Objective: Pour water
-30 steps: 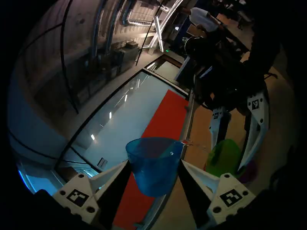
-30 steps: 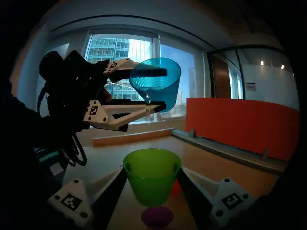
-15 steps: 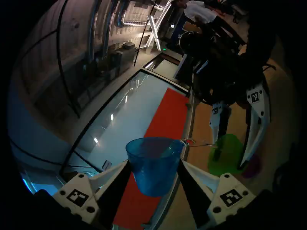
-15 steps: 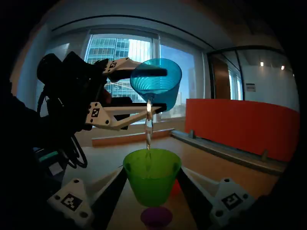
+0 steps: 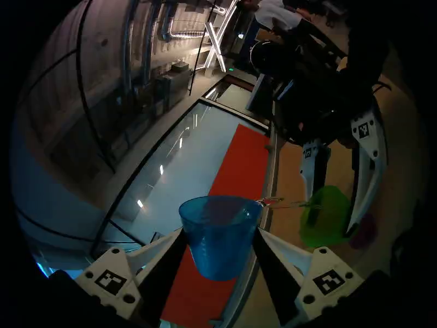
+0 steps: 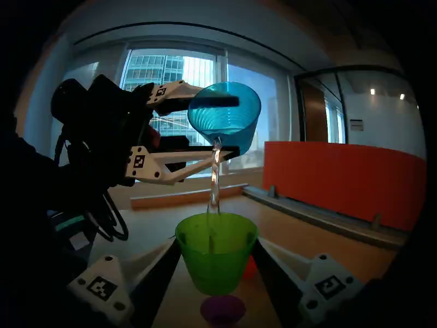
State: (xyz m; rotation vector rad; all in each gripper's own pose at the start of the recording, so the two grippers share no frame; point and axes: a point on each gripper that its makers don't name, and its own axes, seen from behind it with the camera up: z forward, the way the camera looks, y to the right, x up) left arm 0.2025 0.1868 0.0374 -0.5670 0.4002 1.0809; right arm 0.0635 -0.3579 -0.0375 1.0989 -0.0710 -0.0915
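Left gripper (image 5: pixel 219 234): you're pinching blue cup (image 5: pixel 218 251), pouring at 12 o'clock above green cup (image 6: pixel 216 265), which right gripper (image 6: pixel 217 249) is pinching.

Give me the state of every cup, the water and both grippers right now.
blue cup: tipped, pouring.
water: streaming from the blue cup's rim into the green cup.
green cup: upright beneath the blue cup, catching the stream.
left gripper: shut on the blue cup.
right gripper: shut on the green cup.
purple object: below the green cup, not gripped.
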